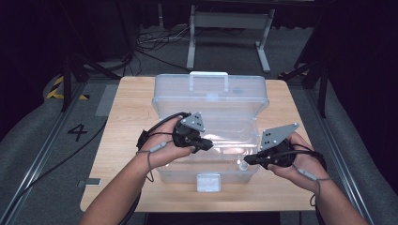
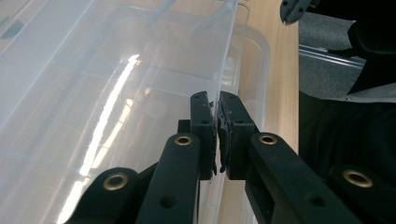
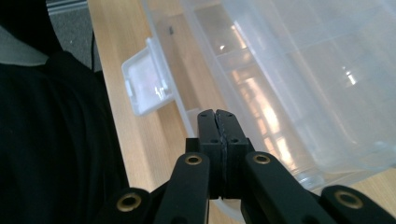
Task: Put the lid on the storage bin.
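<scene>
A clear plastic storage box sits mid-frame on the wooden table, lid raised; the left gripper pinches the lid's edge, while the right gripper, lower right, has jaws pressed together on nothing

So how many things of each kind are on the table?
Clear box: 1
Box lid: 1
Grippers: 2, left gripper and right gripper
Total: 4
</scene>
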A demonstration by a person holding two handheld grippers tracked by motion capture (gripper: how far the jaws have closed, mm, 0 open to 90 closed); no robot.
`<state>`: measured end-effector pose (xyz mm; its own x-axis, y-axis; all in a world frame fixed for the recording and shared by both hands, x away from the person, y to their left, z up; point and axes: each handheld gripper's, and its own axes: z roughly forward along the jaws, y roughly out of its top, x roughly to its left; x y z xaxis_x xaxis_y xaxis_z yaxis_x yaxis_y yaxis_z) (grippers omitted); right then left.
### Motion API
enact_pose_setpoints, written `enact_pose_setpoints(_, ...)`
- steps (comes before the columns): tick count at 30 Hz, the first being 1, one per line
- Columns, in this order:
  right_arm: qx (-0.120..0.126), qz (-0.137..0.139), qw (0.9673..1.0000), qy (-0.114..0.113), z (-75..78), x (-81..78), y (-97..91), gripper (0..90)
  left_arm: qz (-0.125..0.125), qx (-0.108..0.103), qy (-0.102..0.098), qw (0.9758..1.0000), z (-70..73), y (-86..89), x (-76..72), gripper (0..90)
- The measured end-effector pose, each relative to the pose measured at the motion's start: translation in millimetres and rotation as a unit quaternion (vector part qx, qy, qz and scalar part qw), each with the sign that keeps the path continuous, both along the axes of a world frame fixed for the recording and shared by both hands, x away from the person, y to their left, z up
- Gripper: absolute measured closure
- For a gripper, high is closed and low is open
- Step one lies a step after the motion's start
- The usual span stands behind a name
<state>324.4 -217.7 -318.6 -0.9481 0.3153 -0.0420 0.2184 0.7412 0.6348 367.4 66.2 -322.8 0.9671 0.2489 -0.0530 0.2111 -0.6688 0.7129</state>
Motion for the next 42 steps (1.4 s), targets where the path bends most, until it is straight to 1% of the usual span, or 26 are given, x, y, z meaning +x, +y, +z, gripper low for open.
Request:
enact_pose_setpoints(4,0.020,-0.009,0.9998,-0.001,3.8,2.6,-4.8,90.0,-0.001,0.001,-0.001,1.0000,-0.1,0.1,-0.3,85.6)
enact_pose_setpoints(5,0.020,-0.009,0.9998,-0.001,3.8,2.6,-4.8,90.0,-0.001,0.001,-0.001,1.0000,-0.1,0.1,-0.3,85.6)
enact_pose_setpoints(6,0.028,-0.015,0.9995,-0.001,5.1,3.7,-7.0,90.0,-0.001,0.001,0.000,1.0000,-0.2,0.0,-0.5,85.6)
enact_pose_setpoints(7,0.039,-0.022,0.9990,-0.002,6.1,5.0,-9.2,90.0,-0.001,0.001,0.000,1.0000,-0.3,0.1,-0.6,85.6)
enact_pose_setpoints(11,0.065,-0.044,0.9969,-0.006,8.3,7.6,-14.7,90.0,-0.001,0.002,-0.001,1.0000,-0.8,0.3,-1.5,85.6)
enact_pose_setpoints(13,0.076,-0.046,0.9960,-0.012,8.9,8.6,-16.4,90.0,-0.001,0.003,-0.001,1.0000,-1.1,0.3,-1.9,85.5)
enact_pose_setpoints(14,0.076,-0.046,0.9960,-0.012,8.9,8.6,-16.4,90.0,-0.001,0.003,-0.001,1.0000,-1.1,0.3,-1.9,85.4)
enact_pose_setpoints(15,0.086,-0.047,0.9951,-0.014,9.1,9.2,-17.4,90.0,-0.001,0.002,-0.002,1.0000,-1.3,0.2,-2.3,85.4)
enact_pose_setpoints(19,0.121,-0.074,0.9894,-0.029,10.5,12.3,-24.5,90.0,0.004,0.001,-0.003,1.0000,-2.0,0.6,-4.0,85.3)
enact_pose_setpoints(23,0.147,-0.094,0.9841,-0.032,10.7,15.2,-29.7,90.0,0.005,0.001,-0.002,1.0000,-2.8,1.1,-4.8,85.2)
enact_pose_setpoints(25,0.154,-0.101,0.9825,-0.028,10.5,17.9,-32.5,90.0,0.007,0.001,-0.002,1.0000,-3.0,1.1,-5.5,85.2)
enact_pose_setpoints(26,0.160,-0.107,0.9808,-0.029,10.4,18.9,-33.9,90.0,0.008,0.001,-0.002,1.0000,-3.3,1.2,-6.1,85.1)
enact_pose_setpoints(28,0.165,-0.117,0.9789,-0.031,10.3,21.0,-36.4,90.0,0.008,0.000,-0.003,1.0000,-3.6,1.2,-6.5,85.0)
enact_pose_setpoints(29,0.165,-0.117,0.9789,-0.031,10.3,21.0,-36.4,90.0,0.010,-0.001,-0.006,0.9999,-4.3,1.6,-7.7,85.0)
enact_pose_setpoints(30,0.176,-0.127,0.9756,-0.035,10.9,22.4,-38.7,90.0,0.015,-0.003,-0.006,0.9999,-4.5,1.9,-9.0,84.6)
enact_pose_setpoints(33,0.189,-0.141,0.9710,-0.037,13.9,25.7,-42.4,90.0,0.020,-0.003,-0.010,0.9997,-5.1,2.3,-11.7,84.3)
enact_pose_setpoints(36,0.203,-0.152,0.9668,-0.034,15.5,29.4,-44.6,90.0,0.023,-0.003,-0.011,0.9997,-5.7,2.2,-13.4,84.3)
enact_pose_setpoints(37,0.203,-0.153,0.9666,-0.034,15.4,30.3,-44.9,90.0,0.022,-0.003,-0.012,0.9997,-6.1,2.2,-13.6,84.3)
enact_pose_setpoints(39,0.209,-0.158,0.9645,-0.033,14.7,31.6,-45.3,90.0,0.022,-0.003,-0.010,0.9997,-6.6,2.2,-14.3,84.3)
enact_pose_setpoints(41,0.211,-0.162,0.9633,-0.034,14.2,32.5,-45.9,90.0,0.023,-0.004,-0.010,0.9997,-7.2,2.2,-15.2,84.2)
enact_pose_setpoints(42,0.215,-0.165,0.9621,-0.033,14.0,33.1,-46.4,90.0,0.023,-0.005,-0.010,0.9997,-7.5,2.1,-15.6,84.1)
